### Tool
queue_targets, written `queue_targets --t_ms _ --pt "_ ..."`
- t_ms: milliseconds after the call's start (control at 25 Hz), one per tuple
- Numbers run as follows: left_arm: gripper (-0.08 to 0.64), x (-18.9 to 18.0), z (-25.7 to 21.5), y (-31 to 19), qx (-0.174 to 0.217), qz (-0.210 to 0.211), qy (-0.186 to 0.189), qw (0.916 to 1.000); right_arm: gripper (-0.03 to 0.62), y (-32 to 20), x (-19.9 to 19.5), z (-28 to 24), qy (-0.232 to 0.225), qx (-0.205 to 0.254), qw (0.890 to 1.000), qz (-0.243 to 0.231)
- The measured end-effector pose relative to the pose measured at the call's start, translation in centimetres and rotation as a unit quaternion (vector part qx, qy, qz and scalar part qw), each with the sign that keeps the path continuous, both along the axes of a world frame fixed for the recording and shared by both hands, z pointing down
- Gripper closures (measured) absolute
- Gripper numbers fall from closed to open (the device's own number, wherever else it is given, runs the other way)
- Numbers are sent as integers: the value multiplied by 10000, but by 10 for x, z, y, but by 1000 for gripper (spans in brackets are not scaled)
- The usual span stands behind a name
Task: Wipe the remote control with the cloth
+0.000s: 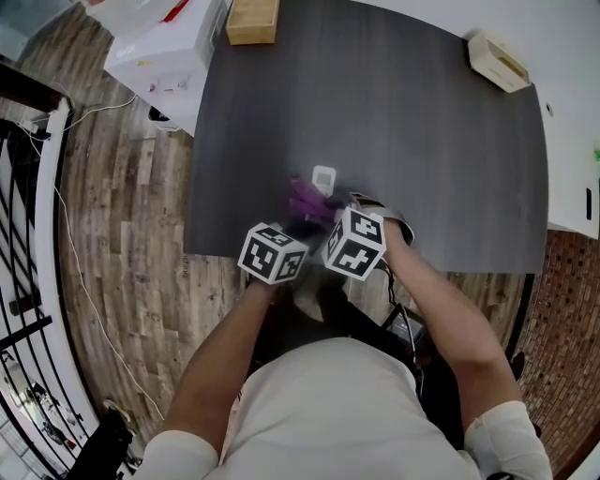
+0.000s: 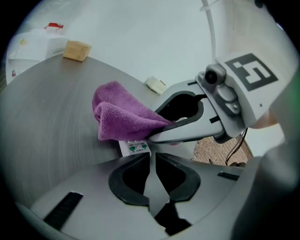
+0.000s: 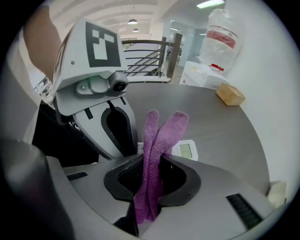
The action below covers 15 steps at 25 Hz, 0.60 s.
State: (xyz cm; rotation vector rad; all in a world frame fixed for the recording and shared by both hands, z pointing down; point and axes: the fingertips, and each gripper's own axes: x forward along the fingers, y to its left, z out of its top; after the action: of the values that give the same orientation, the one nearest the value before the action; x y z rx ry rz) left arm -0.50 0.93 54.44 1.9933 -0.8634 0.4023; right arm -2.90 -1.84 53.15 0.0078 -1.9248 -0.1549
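Note:
The white remote control (image 1: 324,177) lies on the dark grey table (image 1: 422,169) near its front edge. In the left gripper view its near end with green buttons (image 2: 133,147) sits right at the tips of my left gripper (image 2: 151,154), whose jaws are pinched on it. The right gripper (image 3: 152,159) is shut on the folded purple cloth (image 3: 161,133), which hangs down onto the remote's display end (image 3: 186,151). From above, the cloth (image 1: 305,199) covers the remote's near half. Both grippers sit close together, the right gripper (image 2: 159,133) coming in from the right across the remote.
A wooden box (image 1: 252,21) stands at the table's far left edge and a cream holder (image 1: 498,61) at the far right corner. A white box (image 1: 164,47) sits off the table's left side. A black railing (image 1: 19,187) runs along the floor's left.

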Motion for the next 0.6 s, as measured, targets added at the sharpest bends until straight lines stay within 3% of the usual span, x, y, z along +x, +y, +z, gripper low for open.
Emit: queue_targets --t_ms 320,600 --pt "523 2 -2 9 110 158 62 9998 512 19 9 0 -305 -878 9928 753" --pt "508 5 -11 27 8 505 175 9986 512 24 14 1 -399 -1094 9880 1019"
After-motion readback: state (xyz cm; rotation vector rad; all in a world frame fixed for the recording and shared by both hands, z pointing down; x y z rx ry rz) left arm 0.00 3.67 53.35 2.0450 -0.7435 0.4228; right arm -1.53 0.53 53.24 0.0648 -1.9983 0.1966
